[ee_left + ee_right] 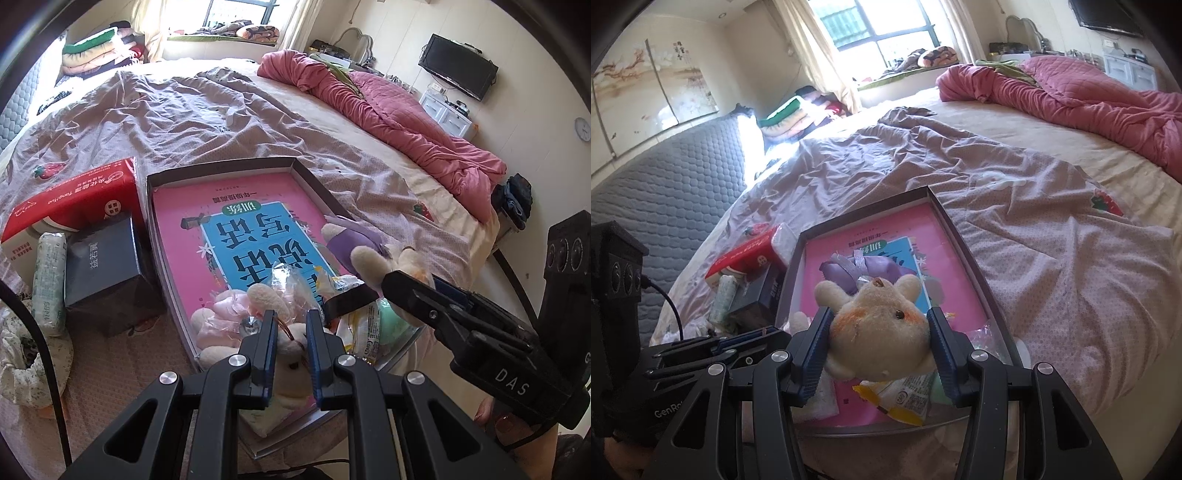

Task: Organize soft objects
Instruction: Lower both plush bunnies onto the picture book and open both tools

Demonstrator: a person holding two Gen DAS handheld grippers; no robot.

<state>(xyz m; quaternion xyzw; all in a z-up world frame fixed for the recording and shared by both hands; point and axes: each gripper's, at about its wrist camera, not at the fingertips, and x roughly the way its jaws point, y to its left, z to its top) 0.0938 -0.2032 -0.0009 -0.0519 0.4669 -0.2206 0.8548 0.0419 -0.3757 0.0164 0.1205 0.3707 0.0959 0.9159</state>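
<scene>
Cream plush bunny (pixel 877 325) clamped in right gripper (pixel 877 343), above tray (pixel 975 254). Left gripper (pixel 291 332) pinched nearly closed on small plush (pixel 291 365) directly below. Step: placing toys. Next: lower, release.

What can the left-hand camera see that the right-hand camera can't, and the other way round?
Only the left view shows the round wall clock and the black clothes beyond the bed's far edge. Only the right view shows the blossom painting and the cream plush's whole face, squeezed in the right claw. Both show the shallow box holding the pink book, the red tissue pack and the pink quilt.
</scene>
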